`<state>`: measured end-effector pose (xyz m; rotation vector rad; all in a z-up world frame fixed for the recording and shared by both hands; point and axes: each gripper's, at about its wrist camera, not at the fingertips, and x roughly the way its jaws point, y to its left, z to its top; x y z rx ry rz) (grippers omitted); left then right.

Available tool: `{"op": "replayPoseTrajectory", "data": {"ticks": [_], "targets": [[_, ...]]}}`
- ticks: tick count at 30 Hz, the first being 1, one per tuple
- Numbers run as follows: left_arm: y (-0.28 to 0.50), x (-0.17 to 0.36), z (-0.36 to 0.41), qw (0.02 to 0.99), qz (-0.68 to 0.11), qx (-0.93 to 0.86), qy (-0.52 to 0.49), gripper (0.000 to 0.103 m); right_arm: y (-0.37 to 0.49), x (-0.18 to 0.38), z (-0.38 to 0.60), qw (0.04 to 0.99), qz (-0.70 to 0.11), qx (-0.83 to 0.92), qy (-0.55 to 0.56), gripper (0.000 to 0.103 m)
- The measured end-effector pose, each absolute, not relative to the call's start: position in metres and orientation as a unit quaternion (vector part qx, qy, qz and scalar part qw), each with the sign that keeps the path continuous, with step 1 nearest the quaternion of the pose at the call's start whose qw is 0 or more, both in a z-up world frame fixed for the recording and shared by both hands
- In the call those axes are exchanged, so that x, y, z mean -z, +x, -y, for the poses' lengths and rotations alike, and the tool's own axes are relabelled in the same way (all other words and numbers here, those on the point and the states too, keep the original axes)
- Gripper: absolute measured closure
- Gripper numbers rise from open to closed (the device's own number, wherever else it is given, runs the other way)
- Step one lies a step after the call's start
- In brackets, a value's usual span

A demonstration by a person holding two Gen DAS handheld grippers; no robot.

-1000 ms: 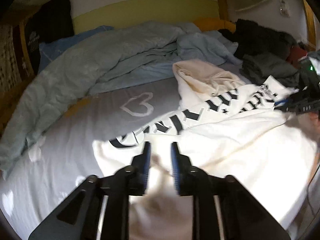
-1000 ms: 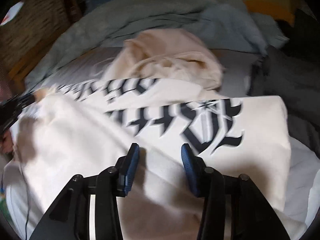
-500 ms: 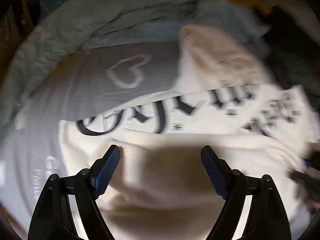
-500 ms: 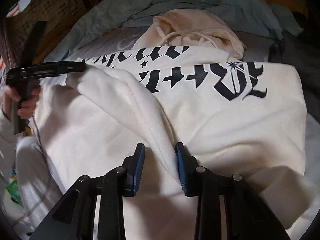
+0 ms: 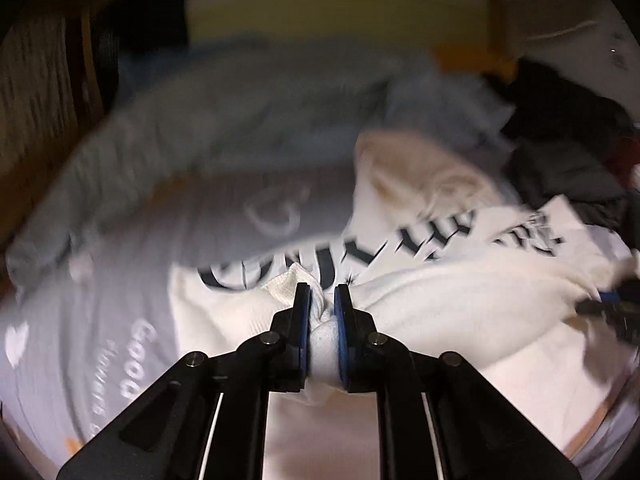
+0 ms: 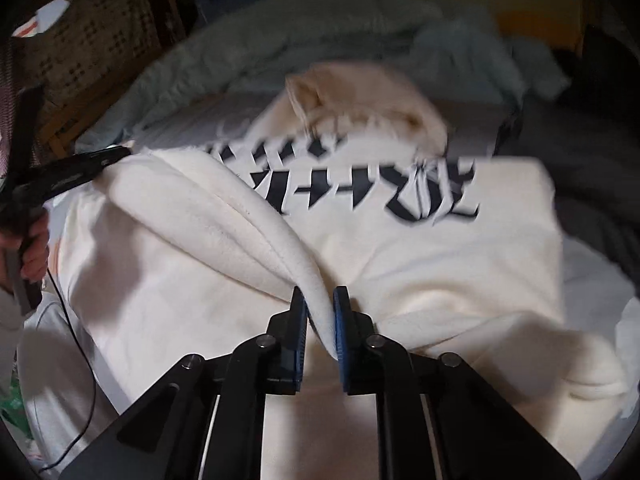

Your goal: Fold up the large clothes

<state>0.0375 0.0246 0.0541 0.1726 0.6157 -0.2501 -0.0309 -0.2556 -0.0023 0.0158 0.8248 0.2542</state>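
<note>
With the hoodie (image 6: pixel 420 264) spread on the bed (image 5: pixel 100 320) and its sleeve caught between the closing fingers (image 5: pixel 301 320) of both the left gripper (image 5: pixel 321 304) and the right gripper (image 6: pixel 320 308), the sleeve is best kept taut and laid straight across the chest beyond the fingers

Grey sheet (image 5: pixel 168 240) under rumpled blue duvet (image 5: pixel 240 120); yellow wall (image 5: pixel 320 12).

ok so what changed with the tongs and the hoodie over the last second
The left tongs opened wide, then closed on a bunched ribbed cuff of the cream hoodie. The right tongs narrowed onto the sleeve fold, which now rises off the hoodie's body, strung between both tongs. Both are closing with fabric between the pads. The hoodie's lettering, hood and the blue duvet stayed put.
</note>
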Motion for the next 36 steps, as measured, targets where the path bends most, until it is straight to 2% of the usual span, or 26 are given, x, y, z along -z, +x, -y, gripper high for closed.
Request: {"op": "replayPoseTrajectory", "data": {"ticks": [2, 4, 6, 10, 12, 13, 14, 17, 18, 20, 22, 24, 25, 26, 27, 29, 30, 33, 36], "targets": [[0.018, -0.050, -0.035, 0.943, -0.298, 0.124, 0.085, 0.091, -0.036, -0.003, 0.258, 0.908, -0.397, -0.132, 0.018, 0.089], [0.012, -0.029, -0.042, 0.926, -0.351, 0.126, 0.068, 0.091, -0.038, 0.000, 0.262, 0.899, -0.417, -0.128, 0.035, 0.089], [-0.003, -0.006, -0.049, 0.920, -0.368, 0.124, 0.053, 0.089, -0.042, 0.012, 0.264, 0.884, -0.448, -0.127, 0.040, 0.090], [-0.047, 0.008, -0.041, 0.932, -0.327, 0.114, 0.110, 0.077, -0.055, 0.027, 0.254, 0.884, -0.454, -0.110, -0.012, 0.090], [-0.059, 0.008, -0.040, 0.931, -0.326, 0.114, 0.122, 0.055, -0.061, 0.025, 0.253, 0.885, -0.451, -0.110, -0.022, 0.090], [-0.064, 0.006, -0.042, 0.931, -0.325, 0.109, 0.123, 0.033, -0.062, 0.025, 0.254, 0.884, -0.452, -0.114, -0.022, 0.089], [-0.067, 0.003, -0.043, 0.933, -0.322, 0.097, 0.129, 0.018, -0.064, 0.024, 0.255, 0.883, -0.453, -0.122, -0.026, 0.089], [-0.071, -0.009, -0.053, 0.946, -0.291, 0.061, 0.131, 0.015, -0.070, 0.010, 0.252, 0.887, -0.438, -0.142, -0.035, 0.084], [-0.069, -0.016, -0.058, 0.950, -0.284, 0.055, 0.116, 0.015, -0.071, 0.004, 0.254, 0.892, -0.427, -0.144, -0.021, 0.080], [-0.059, -0.027, -0.071, 0.956, -0.279, 0.054, 0.069, 0.005, -0.067, -0.006, 0.255, 0.899, -0.412, -0.146, 0.012, 0.079], [-0.040, -0.032, -0.083, 0.957, -0.287, 0.045, 0.019, 0.005, -0.058, -0.015, 0.250, 0.905, -0.399, -0.147, 0.031, 0.079], [-0.020, -0.028, -0.090, 0.950, -0.308, 0.050, -0.017, 0.009, -0.049, -0.021, 0.238, 0.908, -0.393, -0.144, 0.023, 0.079], [-0.007, -0.022, -0.092, 0.942, -0.329, 0.058, -0.028, 0.039, -0.044, -0.026, 0.231, 0.911, -0.387, -0.137, 0.027, 0.079], [0.002, -0.013, -0.090, 0.935, -0.346, 0.070, -0.033, 0.081, -0.040, -0.030, 0.223, 0.913, -0.382, -0.142, 0.034, 0.079], [0.009, -0.004, -0.088, 0.927, -0.366, 0.080, -0.037, 0.091, -0.036, -0.033, 0.216, 0.912, -0.380, -0.149, 0.038, 0.079], [0.005, 0.008, -0.088, 0.917, -0.382, 0.097, -0.054, 0.098, -0.027, -0.037, 0.194, 0.910, -0.384, -0.152, 0.034, 0.079], [-0.004, 0.008, -0.087, 0.919, -0.377, 0.105, -0.048, 0.099, -0.023, -0.037, 0.178, 0.907, -0.388, -0.160, 0.026, 0.079], [-0.040, 0.003, -0.084, 0.936, -0.340, 0.094, 0.007, 0.098, -0.018, -0.028, 0.145, 0.898, -0.405, -0.174, 0.000, 0.079], [-0.064, 0.017, -0.090, 0.929, -0.355, 0.100, 0.013, 0.094, -0.025, -0.003, 0.118, 0.880, -0.434, -0.193, -0.006, 0.079]]}}
